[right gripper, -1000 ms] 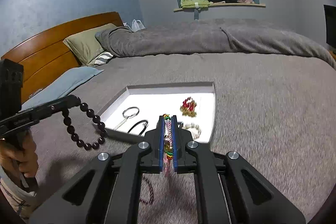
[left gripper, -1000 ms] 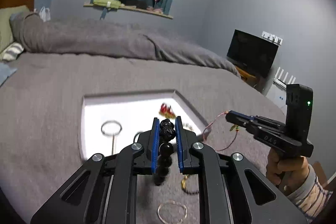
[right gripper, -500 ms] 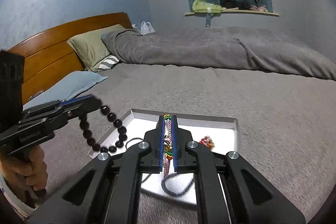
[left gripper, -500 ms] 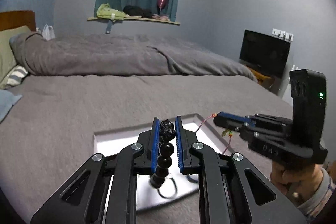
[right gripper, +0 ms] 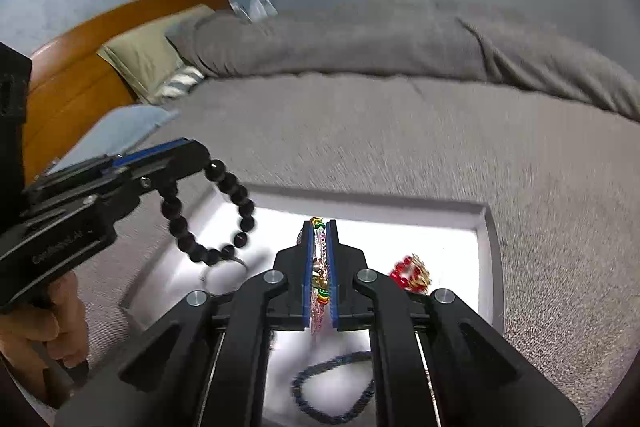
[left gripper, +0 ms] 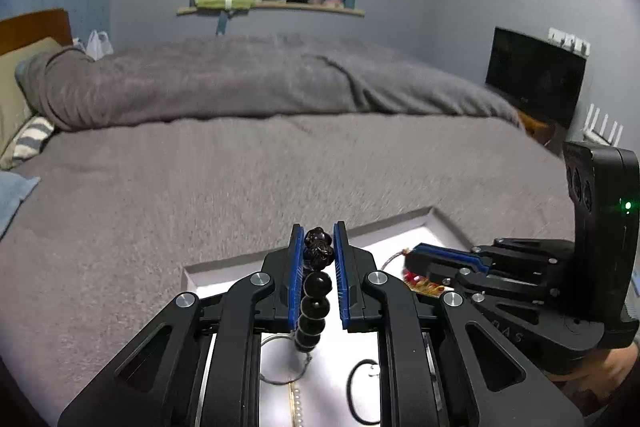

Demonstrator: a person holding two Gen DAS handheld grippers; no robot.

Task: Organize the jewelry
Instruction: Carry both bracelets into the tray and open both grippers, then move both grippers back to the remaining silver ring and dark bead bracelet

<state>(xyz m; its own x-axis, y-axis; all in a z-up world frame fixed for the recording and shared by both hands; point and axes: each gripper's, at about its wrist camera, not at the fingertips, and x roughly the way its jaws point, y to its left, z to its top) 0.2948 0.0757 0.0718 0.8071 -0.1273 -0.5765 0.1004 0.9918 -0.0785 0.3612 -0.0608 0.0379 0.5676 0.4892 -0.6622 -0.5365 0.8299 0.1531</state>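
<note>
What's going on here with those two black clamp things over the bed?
A person is sorting jewelry into a white tray lying on a grey bed. The left gripper is clamped on a dark bead bracelet, which dangles over the tray. The right gripper pinches a thin colourful chain, also above the tray. Inside lie a red and gold piece, a dark blue bracelet and a metal ring. Nothing has been let go yet.

Left gripper clamps dark bead bracelet, 6 o'clock, above white tray; right gripper, 4 o'clock.
</note>
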